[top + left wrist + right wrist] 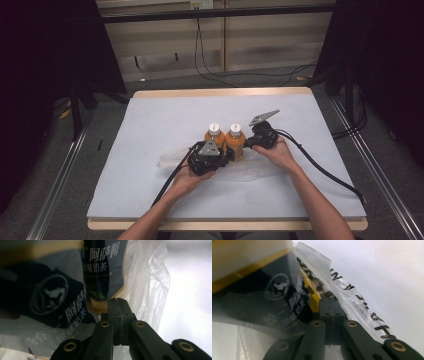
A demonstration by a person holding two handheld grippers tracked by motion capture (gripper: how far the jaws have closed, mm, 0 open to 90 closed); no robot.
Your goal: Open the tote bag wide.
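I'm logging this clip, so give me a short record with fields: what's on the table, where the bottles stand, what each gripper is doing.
surface: white table cover
bottles: two orange bottles, white caps, upright, side by side
bag: clear plastic bag around the bottles' base
left gripper: jaws shut, pinching bag film by the dark labels
right gripper: jaws shut, at the printed bag edge; grip on the film unclear
hands: one on each side of the bottles

Two orange bottles with white caps stand side by side on one white table [150, 125]: the left bottle [214, 136] and the right bottle [235, 140]. One clear plastic bag [172, 159] lies around them. Two hand-held grippers, the left gripper [226, 156] and the right gripper [246, 145].
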